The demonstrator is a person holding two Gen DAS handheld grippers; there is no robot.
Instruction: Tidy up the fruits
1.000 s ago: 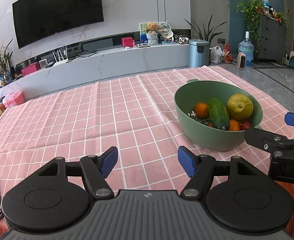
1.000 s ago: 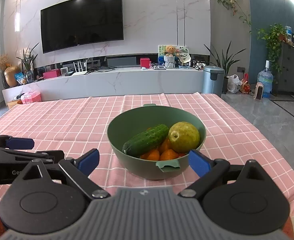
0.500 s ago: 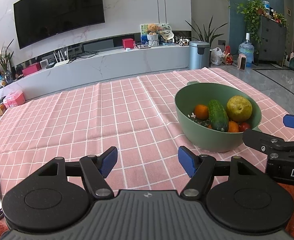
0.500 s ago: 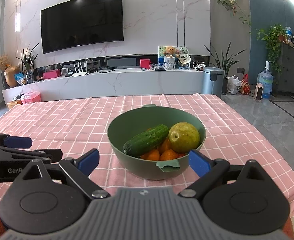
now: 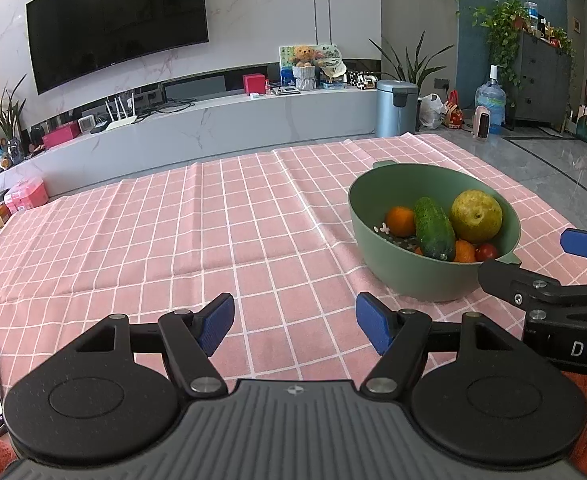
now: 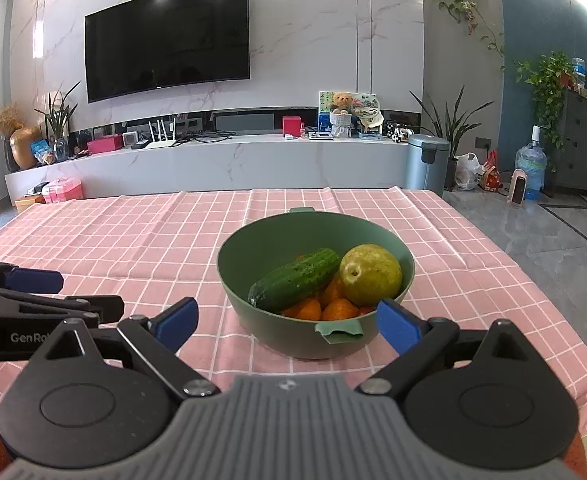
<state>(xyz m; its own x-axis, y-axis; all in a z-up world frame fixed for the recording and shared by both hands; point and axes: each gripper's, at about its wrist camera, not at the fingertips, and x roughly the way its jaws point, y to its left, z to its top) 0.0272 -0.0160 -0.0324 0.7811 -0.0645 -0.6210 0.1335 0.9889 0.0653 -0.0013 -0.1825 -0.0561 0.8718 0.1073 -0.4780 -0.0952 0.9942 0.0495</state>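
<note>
We hold both tongs released, empty. Bowl [image 6: 277, 240] sits dead ahead of R gripper [image 6: 287, 318], fwd-right of L gripper [image 5: 295, 328]; cucumber [image 6: 295, 279] lies diagonal; R nearer.

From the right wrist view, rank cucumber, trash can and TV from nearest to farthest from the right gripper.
1. Cucumber, in the green bowl just ahead of the right gripper.
2. Trash can, on the floor beyond the table, right.
3. TV, on the far wall, left.
</note>
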